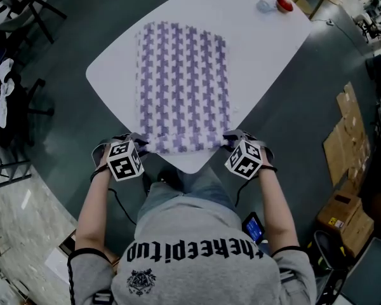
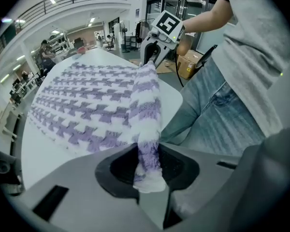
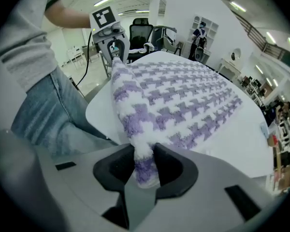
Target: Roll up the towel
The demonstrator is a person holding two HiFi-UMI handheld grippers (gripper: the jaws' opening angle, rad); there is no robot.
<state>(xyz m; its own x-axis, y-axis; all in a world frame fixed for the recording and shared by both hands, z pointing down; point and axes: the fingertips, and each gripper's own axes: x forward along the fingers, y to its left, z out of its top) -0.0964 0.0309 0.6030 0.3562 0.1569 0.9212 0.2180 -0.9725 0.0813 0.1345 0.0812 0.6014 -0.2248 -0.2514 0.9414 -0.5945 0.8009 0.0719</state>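
A purple-and-white houndstooth towel (image 1: 184, 88) lies spread flat on the white table (image 1: 267, 49), its near edge at the table's front corner. My left gripper (image 1: 140, 146) is shut on the towel's near left corner, and the pinched fabric (image 2: 147, 144) stands bunched between the jaws. My right gripper (image 1: 230, 140) is shut on the near right corner, with the fluffy edge (image 3: 144, 153) squeezed between its jaws. The near edge is lifted slightly between the two grippers. Each gripper view shows the other gripper across the towel: the right gripper (image 2: 154, 45) and the left gripper (image 3: 112, 40).
A red round object (image 1: 284, 4) and a small bluish thing (image 1: 265, 6) sit at the table's far right corner. Cardboard boxes (image 1: 346, 215) stand on the floor at the right, a dark chair (image 1: 13, 100) at the left. The person's jeans (image 2: 217, 115) are close to the table's front edge.
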